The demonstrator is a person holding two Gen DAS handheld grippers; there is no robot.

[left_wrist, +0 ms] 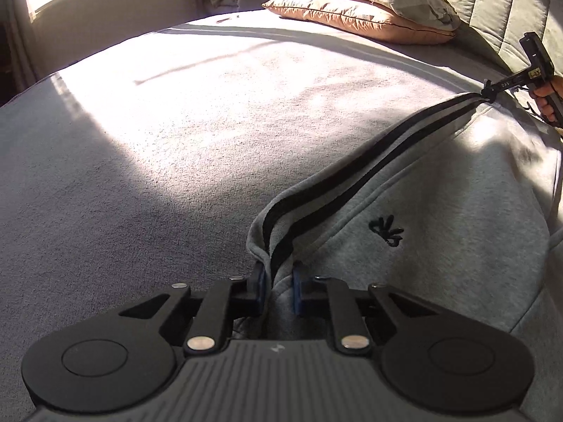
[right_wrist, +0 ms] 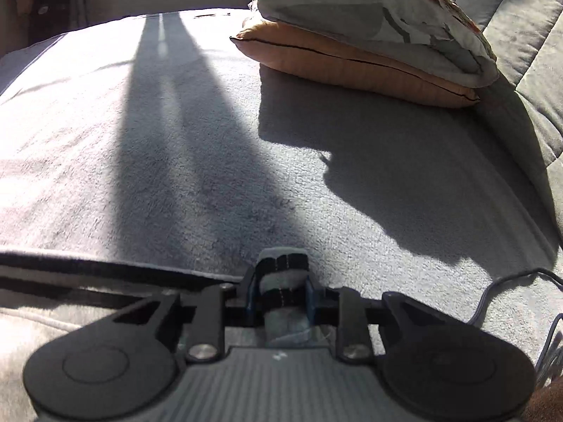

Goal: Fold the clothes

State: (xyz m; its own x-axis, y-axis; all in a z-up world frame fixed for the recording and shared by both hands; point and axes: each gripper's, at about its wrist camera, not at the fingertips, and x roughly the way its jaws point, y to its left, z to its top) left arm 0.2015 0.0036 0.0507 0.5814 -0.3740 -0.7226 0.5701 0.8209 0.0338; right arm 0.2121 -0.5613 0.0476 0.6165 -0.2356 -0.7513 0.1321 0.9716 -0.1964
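- Right, the bed (left_wrist: 176, 133) fills the room, spread with a pale grey fleecy blanket and striped with hard sunlight and long shadows.
- Across its near right side lies the grey sweatshirt (left_wrist: 440, 211), fleece with a small dark embroidered mark on it, one edge lifted off the blanket.
- At the far end, two pillows sit stacked against a padded headboard: the orange pillow (right_wrist: 352, 66) underneath, the patterned pillow (right_wrist: 369, 10) on top.
- That lifted edge is the black-striped band (left_wrist: 359, 183), pulled into a taut line between the two tools.
- The left gripper (left_wrist: 278, 290) has its jaws pinching the near end of that band, cloth bunched between the blue pads.
- The right gripper (right_wrist: 279, 295) has its jaws clamped on the other end, striped fabric folded over between them; from the left camera it looks small and far off.
- A thin cable (right_wrist: 492, 292) trails on the blanket at the right, though where it leads I can't make out.
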